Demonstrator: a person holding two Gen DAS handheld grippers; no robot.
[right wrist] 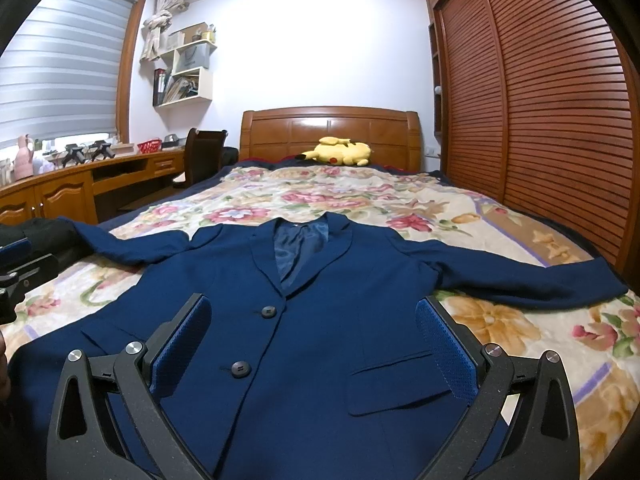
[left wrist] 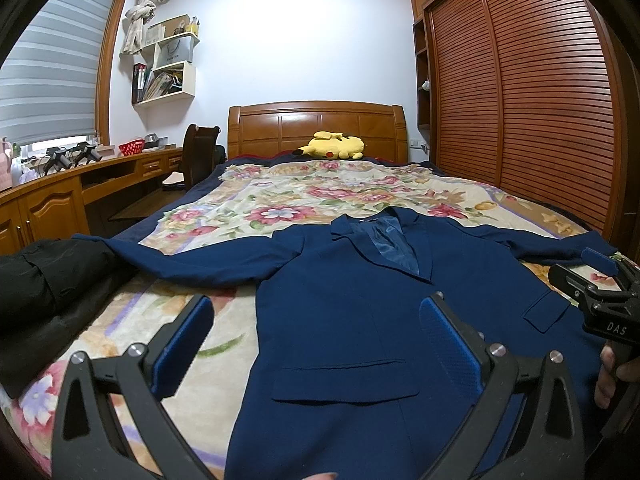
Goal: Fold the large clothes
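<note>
A navy blue blazer lies flat and face up on the floral bedspread, buttoned, with both sleeves spread out to the sides. My left gripper hovers open over the blazer's lower left front, above a flap pocket. My right gripper hovers open over the lower front, between the two buttons and the other pocket. Neither holds any cloth. The right gripper also shows at the right edge of the left wrist view, near the sleeve cuff.
A black garment is heaped on the bed's left near corner. A yellow plush toy rests by the wooden headboard. A slatted wardrobe runs along the right, a desk and chair stand left.
</note>
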